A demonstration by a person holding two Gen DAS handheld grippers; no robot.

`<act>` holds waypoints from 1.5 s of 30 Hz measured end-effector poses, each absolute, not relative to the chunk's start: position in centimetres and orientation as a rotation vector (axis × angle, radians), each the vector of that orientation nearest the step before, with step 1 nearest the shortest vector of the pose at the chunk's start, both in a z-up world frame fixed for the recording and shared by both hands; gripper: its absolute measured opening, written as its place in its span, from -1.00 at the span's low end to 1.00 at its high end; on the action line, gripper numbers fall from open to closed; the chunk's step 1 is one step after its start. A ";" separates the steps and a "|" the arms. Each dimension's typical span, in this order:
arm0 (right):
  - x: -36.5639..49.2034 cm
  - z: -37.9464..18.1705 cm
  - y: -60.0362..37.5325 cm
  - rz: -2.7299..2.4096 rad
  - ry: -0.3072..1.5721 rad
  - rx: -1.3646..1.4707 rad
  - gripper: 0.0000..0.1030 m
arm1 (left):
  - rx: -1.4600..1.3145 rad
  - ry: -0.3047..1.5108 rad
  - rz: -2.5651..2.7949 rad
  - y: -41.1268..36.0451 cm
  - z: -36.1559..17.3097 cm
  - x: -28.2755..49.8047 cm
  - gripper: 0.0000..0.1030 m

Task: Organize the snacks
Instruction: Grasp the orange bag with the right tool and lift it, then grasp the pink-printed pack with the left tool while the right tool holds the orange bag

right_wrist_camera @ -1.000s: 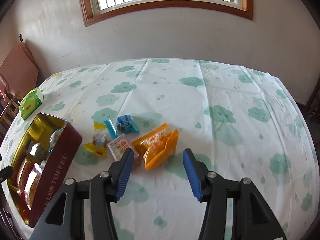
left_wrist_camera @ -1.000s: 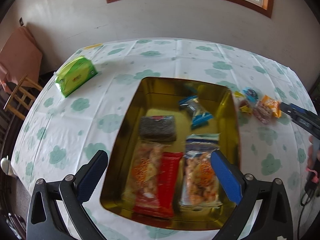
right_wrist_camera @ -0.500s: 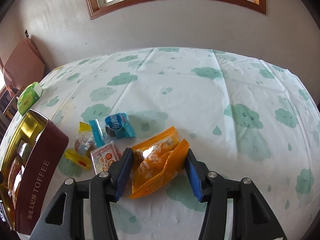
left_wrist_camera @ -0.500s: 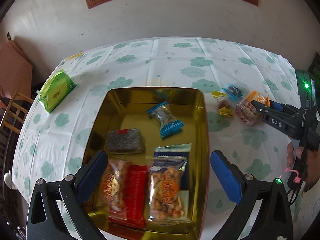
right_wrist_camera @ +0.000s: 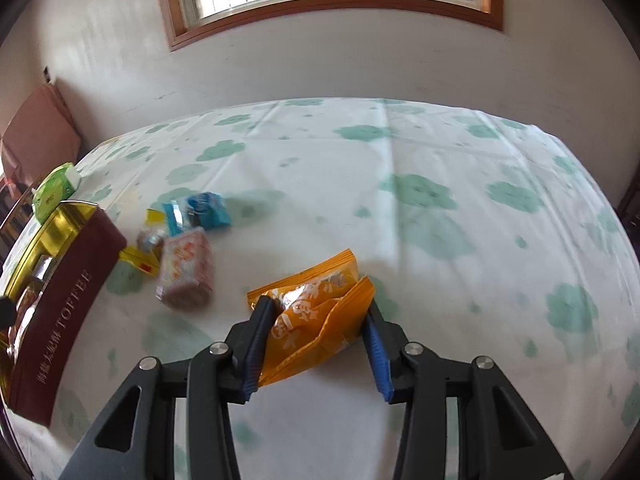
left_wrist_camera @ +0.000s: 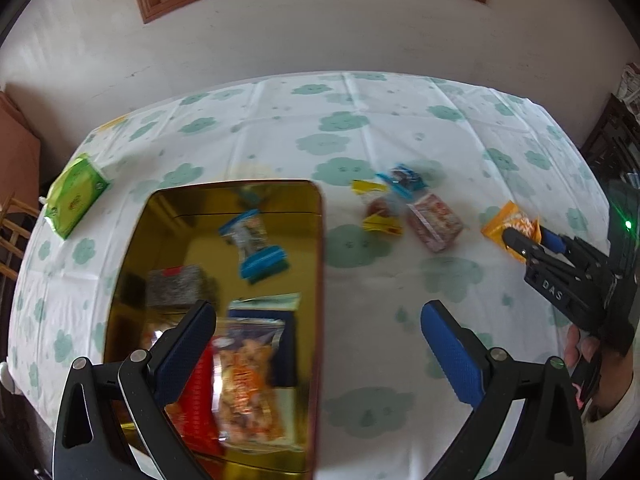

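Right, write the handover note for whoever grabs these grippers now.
Right gripper: fingers closing around the orange snack packet, which sits between them on the tablecloth; grip not yet firm.
Left gripper: open, empty, hovering over the right edge of the gold tin.
Done: several packets already lie in the tin, among them a blue-ended candy.
Left: the orange packet, the pink packet, the blue packets and the yellow-wrapped candy beside the tin. The green tissue pack sits apart at the table's far left.
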State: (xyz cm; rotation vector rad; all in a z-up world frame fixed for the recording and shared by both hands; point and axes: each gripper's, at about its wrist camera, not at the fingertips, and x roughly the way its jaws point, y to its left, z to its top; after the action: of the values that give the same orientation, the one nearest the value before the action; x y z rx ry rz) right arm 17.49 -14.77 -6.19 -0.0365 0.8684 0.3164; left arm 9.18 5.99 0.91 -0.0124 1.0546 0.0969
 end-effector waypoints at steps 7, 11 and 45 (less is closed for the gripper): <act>16.2 -6.2 -19.7 0.240 0.874 0.027 -0.14 | -0.056 1.099 0.049 3.2 0.3 11.8 0.96; 15.3 -6.2 -21.2 0.224 0.875 0.028 -0.14 | -0.116 1.162 0.026 2.3 -0.5 14.0 0.94; 15.1 -6.3 -22.1 0.232 0.881 0.060 -0.12 | -0.249 1.282 0.111 -1.4 -5.3 22.1 -0.27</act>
State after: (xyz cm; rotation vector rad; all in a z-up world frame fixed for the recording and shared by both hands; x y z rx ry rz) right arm 15.07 -22.15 -6.31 0.0595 0.8811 0.2316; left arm 22.11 -1.37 -5.30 -0.2495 1.2821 0.1114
